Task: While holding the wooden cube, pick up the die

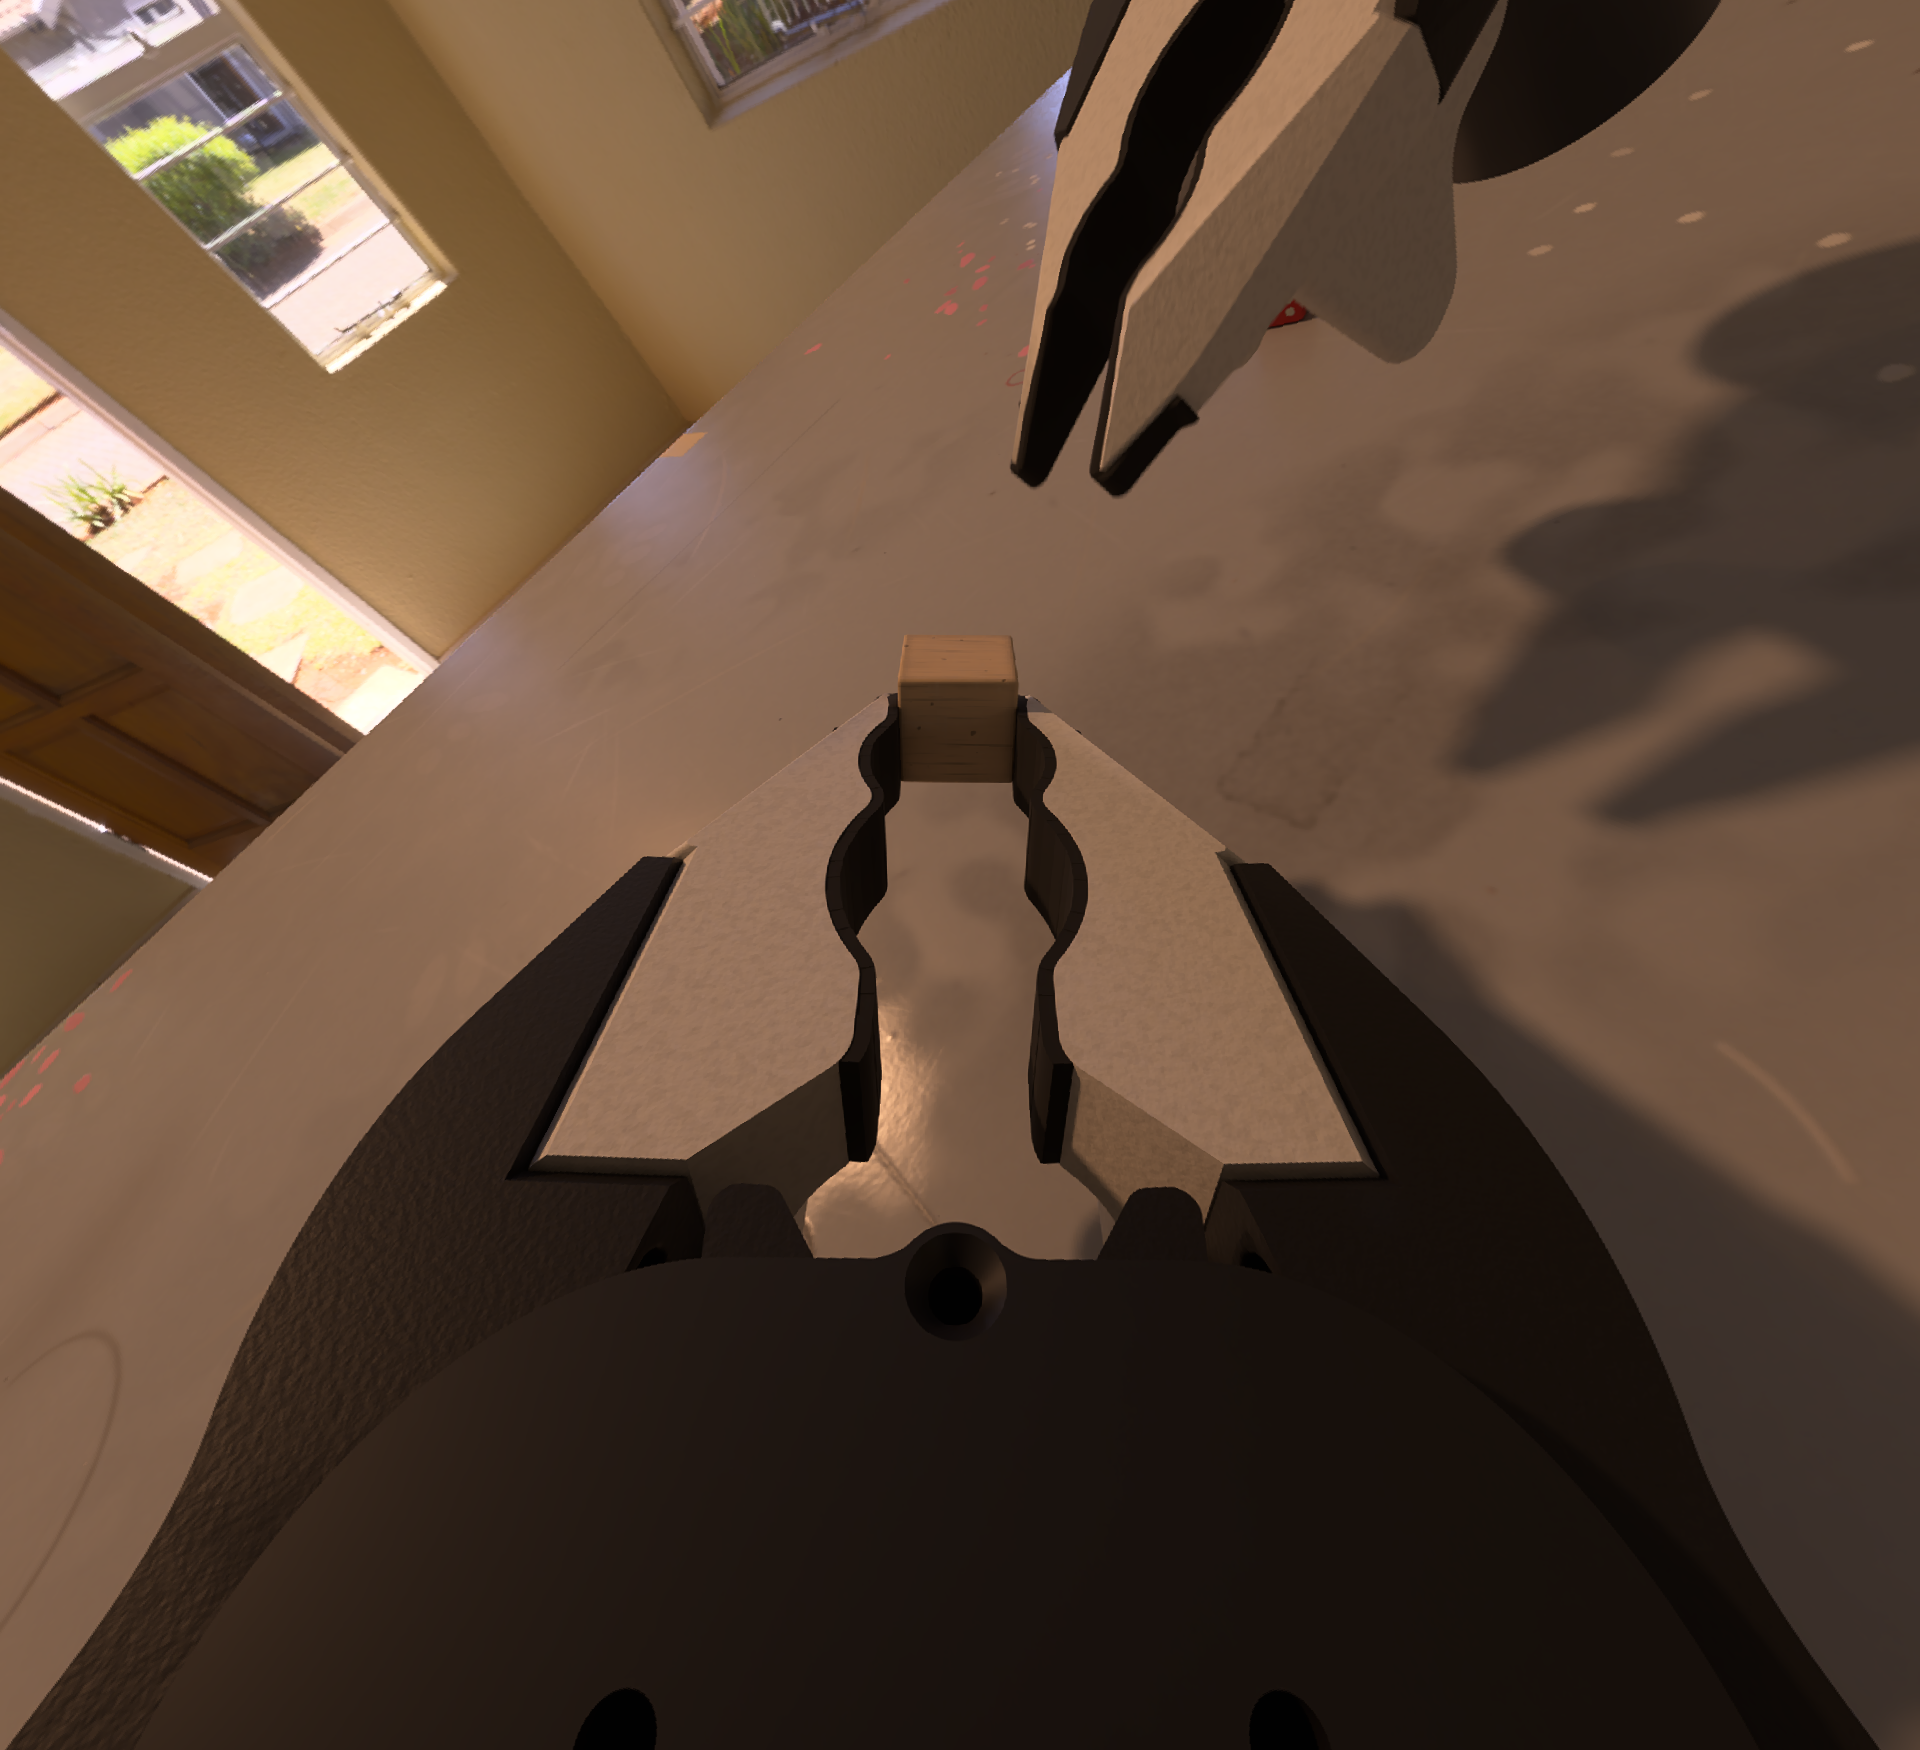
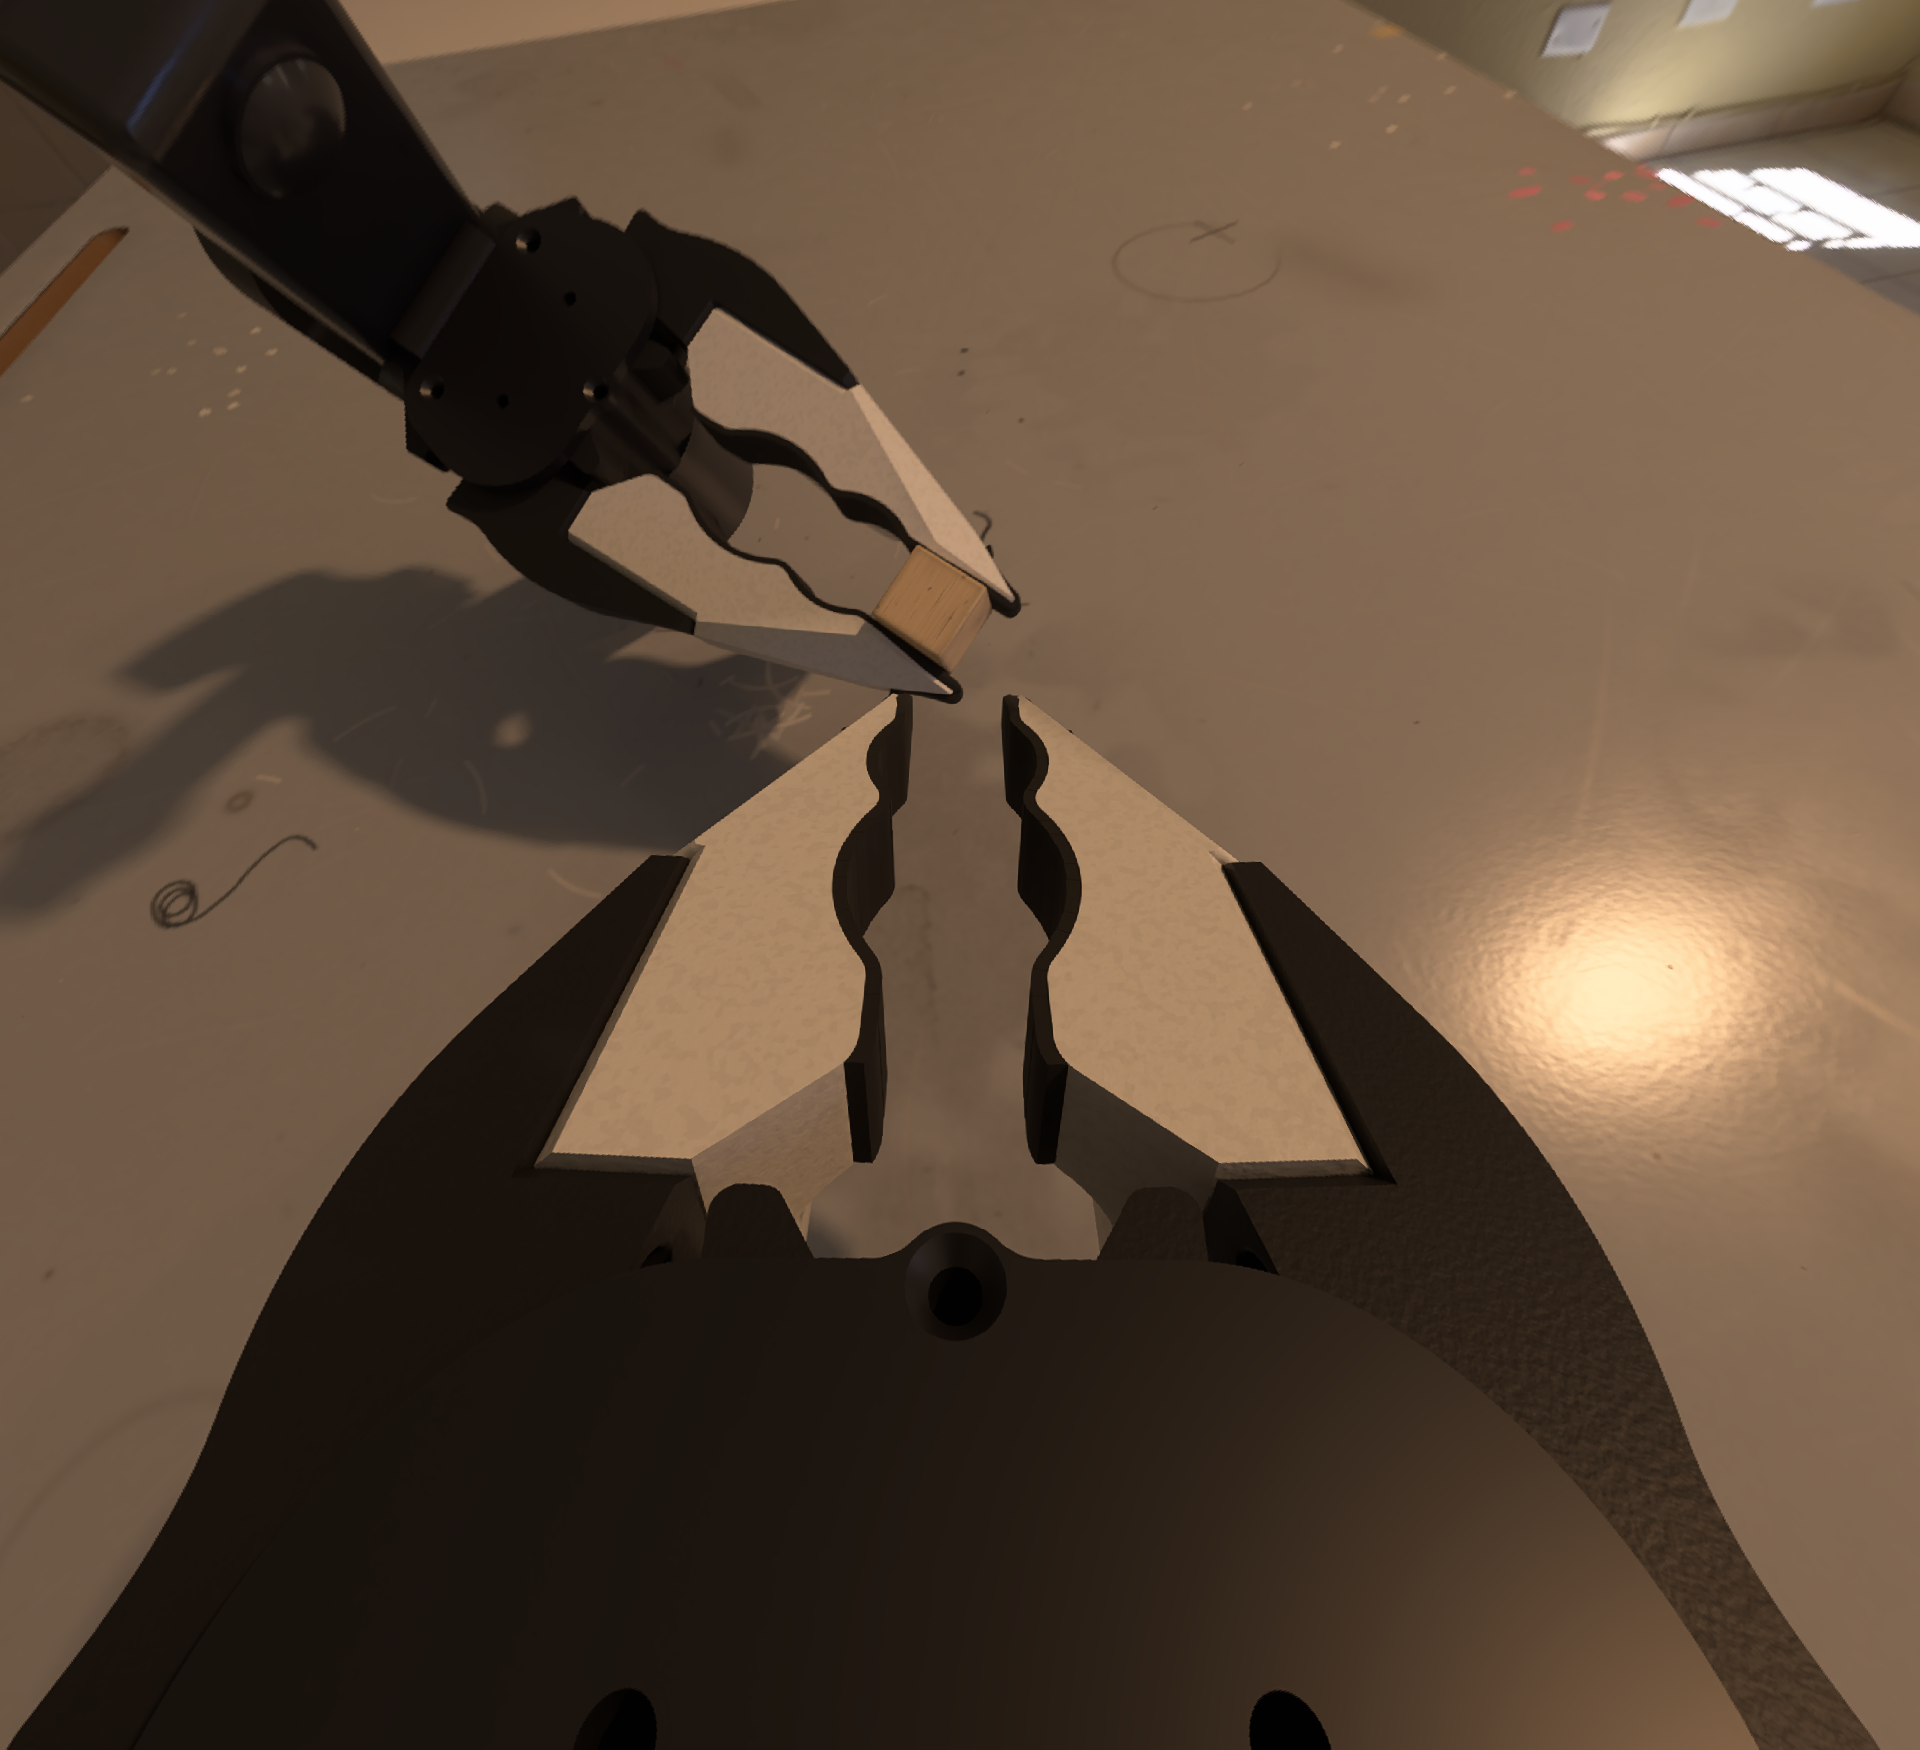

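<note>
The left tongs are clamped on the wooden cube, which sits right at the fingertips with its far end poking out past them. The cube is pale, light-grained wood with square faces and softly rounded edges; from the right wrist view the wooden cube shows a brighter top face and a shaded side, pinched between the two white fingers of the left tongs, just above the bench. The right tongs stand slightly apart with a narrow gap between the tips and nothing in it; their tips are near the left tongs' tips. In the left wrist view the right tongs hang tilted over the grey bench, and behind one white finger a small red bit with white dots peeks out: the die, mostly hidden, lying on the bench well beyond the cube.
</note>
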You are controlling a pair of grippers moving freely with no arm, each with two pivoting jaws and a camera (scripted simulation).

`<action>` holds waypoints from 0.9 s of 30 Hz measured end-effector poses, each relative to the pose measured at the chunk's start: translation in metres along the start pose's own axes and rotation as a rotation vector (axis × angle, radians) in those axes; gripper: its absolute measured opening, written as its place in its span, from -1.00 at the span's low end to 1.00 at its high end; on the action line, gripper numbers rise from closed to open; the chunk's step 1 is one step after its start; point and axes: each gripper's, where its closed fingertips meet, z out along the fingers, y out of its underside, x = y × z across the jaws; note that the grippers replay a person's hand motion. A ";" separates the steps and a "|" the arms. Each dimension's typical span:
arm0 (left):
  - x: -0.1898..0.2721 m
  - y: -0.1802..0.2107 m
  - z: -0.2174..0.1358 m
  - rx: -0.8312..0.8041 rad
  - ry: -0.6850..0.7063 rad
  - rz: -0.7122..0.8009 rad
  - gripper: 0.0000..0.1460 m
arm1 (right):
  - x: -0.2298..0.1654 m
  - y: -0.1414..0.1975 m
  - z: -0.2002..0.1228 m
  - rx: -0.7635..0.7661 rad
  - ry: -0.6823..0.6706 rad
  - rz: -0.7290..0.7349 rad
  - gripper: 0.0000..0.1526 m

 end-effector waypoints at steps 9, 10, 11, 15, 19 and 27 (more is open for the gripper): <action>-0.006 0.000 -0.001 0.013 -0.040 0.019 -0.72 | 0.052 -0.026 -0.041 0.488 0.316 0.053 -0.79; -0.007 0.000 -0.002 0.018 -0.046 0.011 -0.72 | 0.058 -0.027 -0.052 0.519 0.384 0.025 -0.79; -0.009 -0.001 -0.002 0.022 -0.050 0.002 -0.72 | 0.063 -0.027 -0.061 0.531 0.447 -0.006 -0.79; -0.011 -0.001 -0.003 0.032 -0.052 -0.017 -0.72 | 0.080 -0.023 -0.084 0.554 0.613 -0.070 -0.77; -0.009 -0.001 -0.003 0.028 -0.049 -0.002 -0.72 | 0.085 -0.023 -0.087 0.570 0.638 -0.088 -0.73; -0.012 -0.003 -0.004 0.045 -0.053 -0.022 -0.72 | 0.101 -0.021 -0.110 0.543 0.790 -0.188 -0.75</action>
